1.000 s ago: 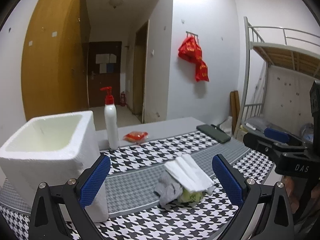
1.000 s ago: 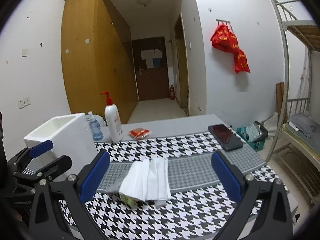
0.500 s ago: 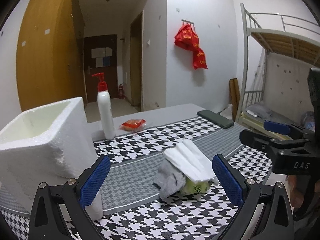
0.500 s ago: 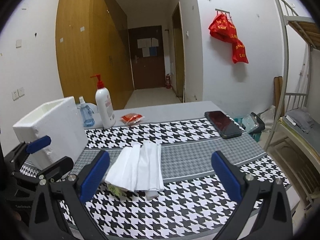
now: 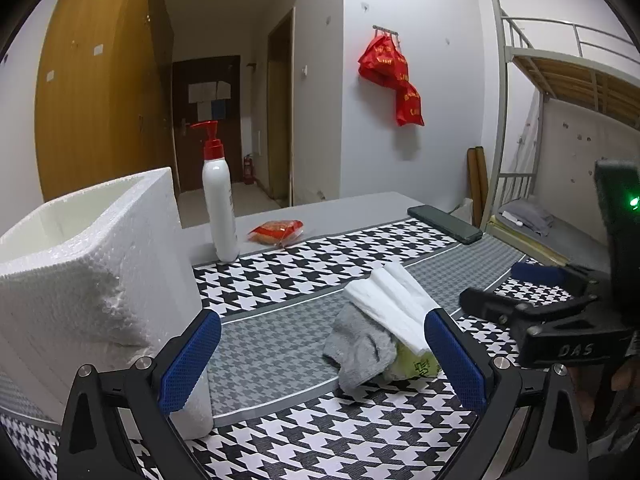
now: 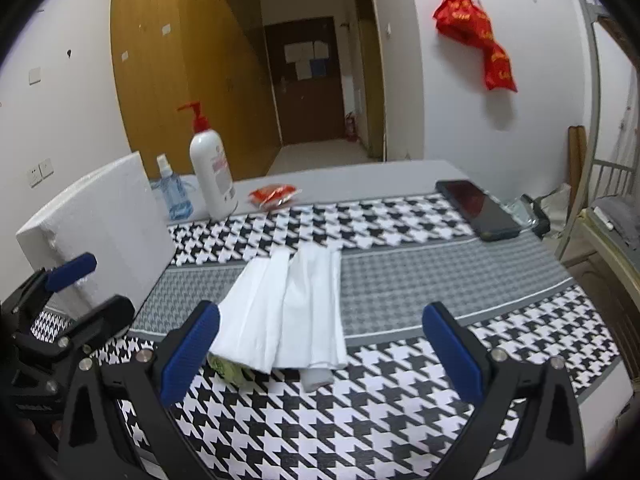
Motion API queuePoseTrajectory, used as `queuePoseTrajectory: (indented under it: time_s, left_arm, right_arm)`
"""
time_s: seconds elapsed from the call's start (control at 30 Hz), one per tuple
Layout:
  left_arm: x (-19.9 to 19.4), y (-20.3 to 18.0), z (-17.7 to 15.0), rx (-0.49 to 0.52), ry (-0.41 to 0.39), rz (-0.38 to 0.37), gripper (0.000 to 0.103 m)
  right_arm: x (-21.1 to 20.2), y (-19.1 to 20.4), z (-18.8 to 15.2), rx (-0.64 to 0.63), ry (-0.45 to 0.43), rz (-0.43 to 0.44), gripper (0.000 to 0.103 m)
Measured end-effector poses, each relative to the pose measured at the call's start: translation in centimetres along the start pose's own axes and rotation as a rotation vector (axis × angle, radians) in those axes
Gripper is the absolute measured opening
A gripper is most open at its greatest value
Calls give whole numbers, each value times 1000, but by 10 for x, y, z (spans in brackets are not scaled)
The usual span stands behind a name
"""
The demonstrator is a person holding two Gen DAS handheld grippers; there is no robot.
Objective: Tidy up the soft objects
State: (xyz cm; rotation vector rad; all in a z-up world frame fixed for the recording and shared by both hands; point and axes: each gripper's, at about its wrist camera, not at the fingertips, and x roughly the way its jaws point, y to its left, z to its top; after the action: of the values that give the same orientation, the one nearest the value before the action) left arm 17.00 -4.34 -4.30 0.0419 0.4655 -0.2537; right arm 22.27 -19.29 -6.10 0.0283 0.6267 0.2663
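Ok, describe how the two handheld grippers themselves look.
Both match: the left gripper and right gripper have black angular frames with silver screws and two fingers faced with blue textured pads. The right gripper's body bears embossed "DAS" lettering and a green indicator light.

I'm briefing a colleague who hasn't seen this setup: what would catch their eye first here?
Probably the black-and-white houndstooth cloth covering the table, with a small heap at its middle: folded white tissues lying over a grey sock and a green packet. A big white foam box stands at the left, a red-capped pump bottle behind it. On the far wall hangs a bright red bag.
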Motion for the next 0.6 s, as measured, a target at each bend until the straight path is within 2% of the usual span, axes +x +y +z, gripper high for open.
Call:
queuePoseTrajectory:
  time_s: [0.1, 0.27, 0.33, 0.43, 0.53, 0.57, 0.6]
  left_arm:
    - [-4, 3, 0, -5, -13, -5, 102]
    - [0, 4, -1, -7, -6, -11, 102]
    - [2, 5, -3, -12, 2, -16, 102]
    - [4, 6, -5, -10, 11, -19, 102]
    - [6, 5, -5, -7, 14, -14, 102]
    - [6, 6, -6, -8, 15, -13, 102]
    - [7, 6, -6, -9, 15, -14, 102]
  right_arm:
    - [7, 2, -2, -11, 23, 21, 102]
    - [22, 8, -2, -32, 61, 43, 85]
    - [26, 9, -2, -37, 76, 52, 75]
    - [32, 11, -4, -48, 99, 62, 67]
    - [40, 10, -5, -40, 131, 74, 66]
    - [42, 10, -6, -41, 140, 73, 63]
    - [45, 11, -6, -43, 154, 73, 54]
